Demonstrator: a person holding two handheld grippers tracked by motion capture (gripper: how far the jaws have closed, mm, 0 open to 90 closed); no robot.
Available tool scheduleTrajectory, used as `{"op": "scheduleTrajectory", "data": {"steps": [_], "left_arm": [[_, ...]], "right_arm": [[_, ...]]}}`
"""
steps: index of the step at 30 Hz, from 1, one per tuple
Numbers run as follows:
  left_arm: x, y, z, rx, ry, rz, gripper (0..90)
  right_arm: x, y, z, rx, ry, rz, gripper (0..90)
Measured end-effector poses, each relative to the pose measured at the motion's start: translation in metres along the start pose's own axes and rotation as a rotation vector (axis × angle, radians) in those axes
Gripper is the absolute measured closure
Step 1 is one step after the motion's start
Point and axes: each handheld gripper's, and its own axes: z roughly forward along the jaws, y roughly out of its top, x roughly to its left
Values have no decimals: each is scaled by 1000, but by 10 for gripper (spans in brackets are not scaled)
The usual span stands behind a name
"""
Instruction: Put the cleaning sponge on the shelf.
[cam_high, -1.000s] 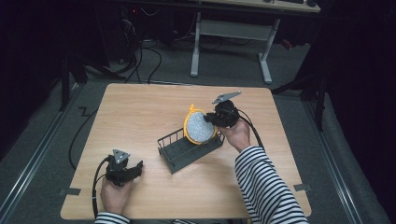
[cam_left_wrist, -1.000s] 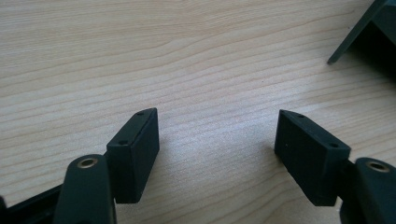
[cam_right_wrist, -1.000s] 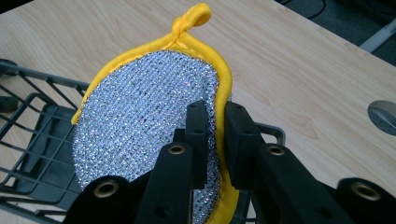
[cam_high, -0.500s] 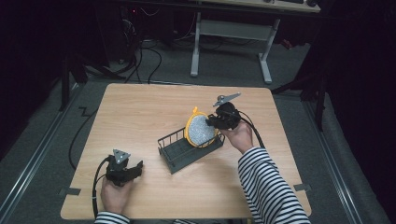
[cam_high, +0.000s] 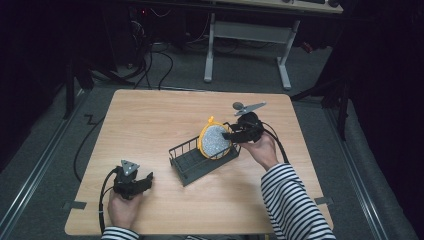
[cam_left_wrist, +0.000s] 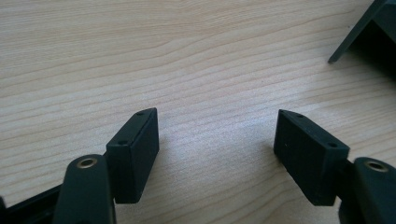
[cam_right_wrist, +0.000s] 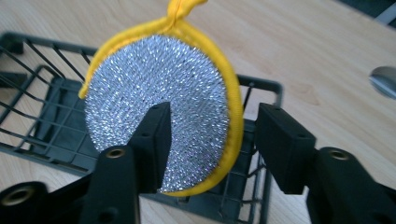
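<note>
Resting on wooden table (cam_high: 150, 125), dark room.

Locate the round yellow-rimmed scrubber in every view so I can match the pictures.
High view: scrubber stands on edge at the wire rack's right end, beside the right tongs.
Left gripper view: not in it; a dark rack corner shows top right.
Right gripper view: centre, between open jaws.
Shared landmark: the rack.

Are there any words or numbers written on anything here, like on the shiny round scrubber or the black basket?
None: no words, numbers or signs can be read on anything.
The scrubber, the basket, the table and both hand-held grippers, left and right, carry no readable text.
</note>
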Motion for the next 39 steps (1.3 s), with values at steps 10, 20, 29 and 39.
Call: {"op": "scheduleTrajectory", "data": {"steps": [10, 20, 29, 39], "left_arm": [[0, 0, 0, 0, -1, -2, 318], [0, 0, 0, 0, 0, -1, 319], [0, 0, 0, 0, 1, -2, 319], [0, 0, 0, 1, 0, -1, 319]], "right_arm": [[-15, -37, -53, -129, -60, 110, 473], [-24, -93, -90, -172, -128, 206, 505], [-30, -147, -94, -192, -155, 309, 502], [-29, -187, -82, -194, -192, 347, 459]]}}
